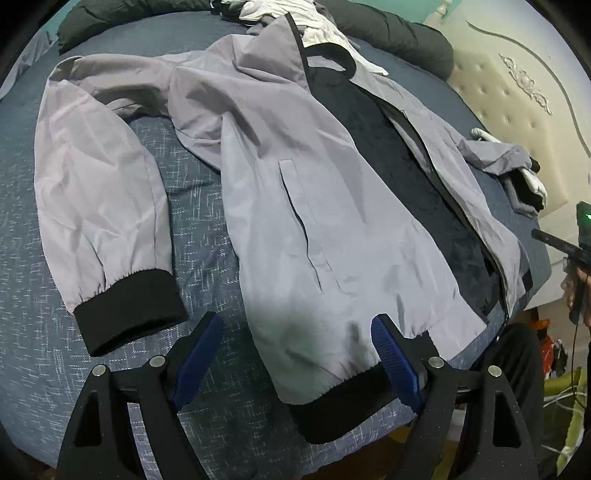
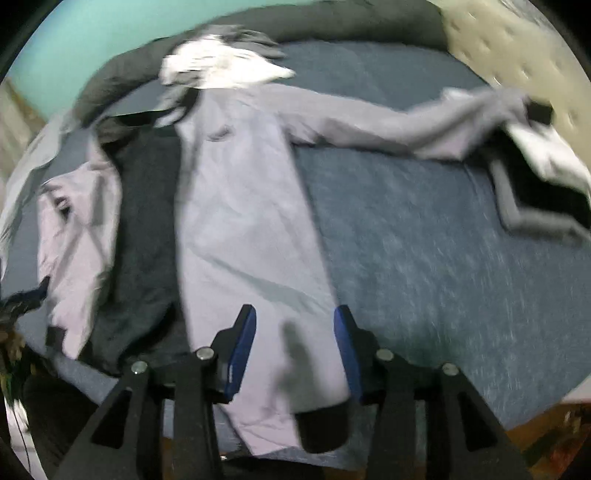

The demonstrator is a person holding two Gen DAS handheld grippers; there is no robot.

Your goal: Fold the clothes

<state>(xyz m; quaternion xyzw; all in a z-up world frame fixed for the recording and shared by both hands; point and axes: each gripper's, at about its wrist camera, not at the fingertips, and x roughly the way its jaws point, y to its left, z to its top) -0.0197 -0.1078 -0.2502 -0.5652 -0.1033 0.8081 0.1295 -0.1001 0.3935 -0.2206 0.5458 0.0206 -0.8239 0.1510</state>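
Note:
A lilac-grey jacket point(image 1: 295, 192) with black lining and black cuffs lies face up and unzipped on a blue bedspread point(image 1: 199, 229). Its left sleeve point(image 1: 99, 192) bends down to a black cuff point(image 1: 129, 310). My left gripper point(image 1: 295, 332) is open just above the jacket's left front hem, its blue pads on either side of the fabric without pinching it. In the blurred right wrist view, my right gripper point(image 2: 295, 332) is open over the right front panel point(image 2: 243, 206) near its black hem band point(image 2: 321, 428). The right sleeve point(image 2: 406, 122) stretches out to the side.
A dark quilt point(image 1: 399, 33) runs along the far side of the bed, with white and grey clothes point(image 1: 314, 22) piled on it. More clothes point(image 2: 535, 177) lie at the right sleeve's end. A padded cream headboard point(image 1: 517, 103) stands on the right. The near bed edge is just below both grippers.

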